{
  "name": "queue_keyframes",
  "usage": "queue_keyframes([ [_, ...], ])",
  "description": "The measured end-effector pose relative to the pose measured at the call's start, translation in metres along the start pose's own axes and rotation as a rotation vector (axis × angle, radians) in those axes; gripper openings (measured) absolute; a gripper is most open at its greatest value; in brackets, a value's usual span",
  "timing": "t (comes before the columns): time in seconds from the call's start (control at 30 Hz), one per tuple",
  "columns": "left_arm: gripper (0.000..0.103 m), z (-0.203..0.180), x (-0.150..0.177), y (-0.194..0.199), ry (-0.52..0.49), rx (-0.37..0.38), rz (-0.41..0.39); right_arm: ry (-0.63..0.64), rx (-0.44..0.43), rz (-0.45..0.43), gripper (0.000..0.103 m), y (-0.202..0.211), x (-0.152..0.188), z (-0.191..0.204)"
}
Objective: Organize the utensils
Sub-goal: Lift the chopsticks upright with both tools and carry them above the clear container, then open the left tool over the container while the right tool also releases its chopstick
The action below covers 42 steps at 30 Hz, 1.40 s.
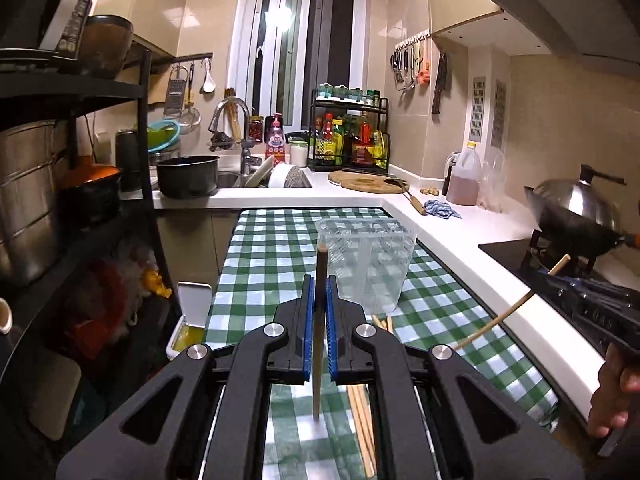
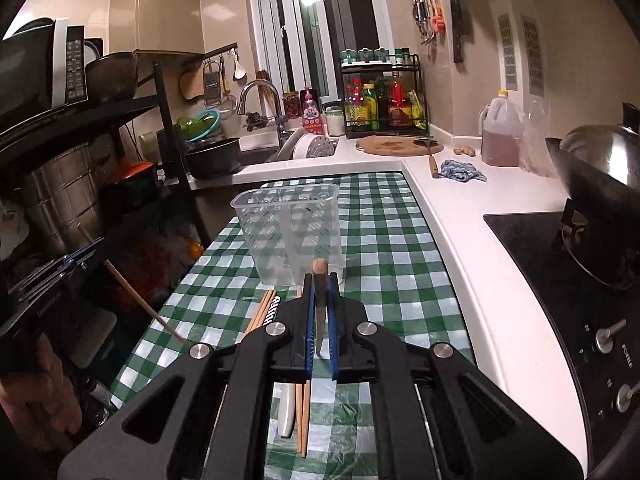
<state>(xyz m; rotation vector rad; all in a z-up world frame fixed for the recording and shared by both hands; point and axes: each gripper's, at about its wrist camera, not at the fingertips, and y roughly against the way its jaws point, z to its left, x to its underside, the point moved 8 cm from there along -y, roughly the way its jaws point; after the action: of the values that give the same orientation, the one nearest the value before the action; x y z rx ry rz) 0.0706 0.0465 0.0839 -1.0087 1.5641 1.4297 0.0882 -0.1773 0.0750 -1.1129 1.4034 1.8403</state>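
The left gripper (image 1: 320,300) fills the bottom of its view, blue pads clenched on a dark wooden chopstick (image 1: 319,320) held upright, its lower tip hanging above the green checked tablecloth (image 1: 280,236). The right gripper (image 2: 320,300) is likewise clamped on a chopstick (image 2: 320,308), its rounded top poking above the pads. Directly ahead of both stands the clear plastic utensil holder (image 2: 292,232), upright on the cloth with a divider down its middle, nothing visible inside. More chopsticks (image 2: 260,310) lie flat on the cloth just in front of the holder, and others (image 2: 304,416) beside a white utensil (image 2: 286,408) lie under the right gripper. A white counter (image 2: 440,208) borders the cloth on the right, carrying a blue rag (image 2: 460,172), an oil jug (image 2: 500,132) and a lidded wok (image 2: 600,168).
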Motion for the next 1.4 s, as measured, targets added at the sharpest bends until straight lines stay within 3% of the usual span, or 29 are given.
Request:
queue_keyframes([
  [0.27,0.006,0.009,-0.029,-0.026,0.041,0.036,0.098,0.033,0.005,0.063,0.006,-0.014,-0.028,0.001],
  [0.47,0.006,0.012,-0.056,-0.038,0.039,0.046,0.121,0.014,0.007,0.066,0.006,-0.016,-0.061,-0.004],
  [0.73,0.006,0.020,-0.128,-0.046,0.042,0.052,0.067,0.026,-0.035,0.015,0.006,-0.015,-0.147,0.006],
  [0.9,0.006,0.021,-0.178,-0.050,0.060,0.083,0.009,0.042,-0.009,-0.054,0.006,-0.019,-0.210,0.012],
  [1.03,0.006,0.017,-0.207,-0.061,0.077,0.114,-0.044,0.054,0.004,-0.088,0.006,-0.035,-0.237,0.019],
  [1.2,0.006,0.013,-0.214,-0.084,0.107,0.158,-0.066,0.060,0.018,-0.090,0.006,-0.066,-0.241,0.023],
  [1.4,0.006,0.000,-0.191,-0.128,0.094,0.199,-0.012,0.054,0.014,-0.042,0.006,-0.110,-0.214,0.023],
])
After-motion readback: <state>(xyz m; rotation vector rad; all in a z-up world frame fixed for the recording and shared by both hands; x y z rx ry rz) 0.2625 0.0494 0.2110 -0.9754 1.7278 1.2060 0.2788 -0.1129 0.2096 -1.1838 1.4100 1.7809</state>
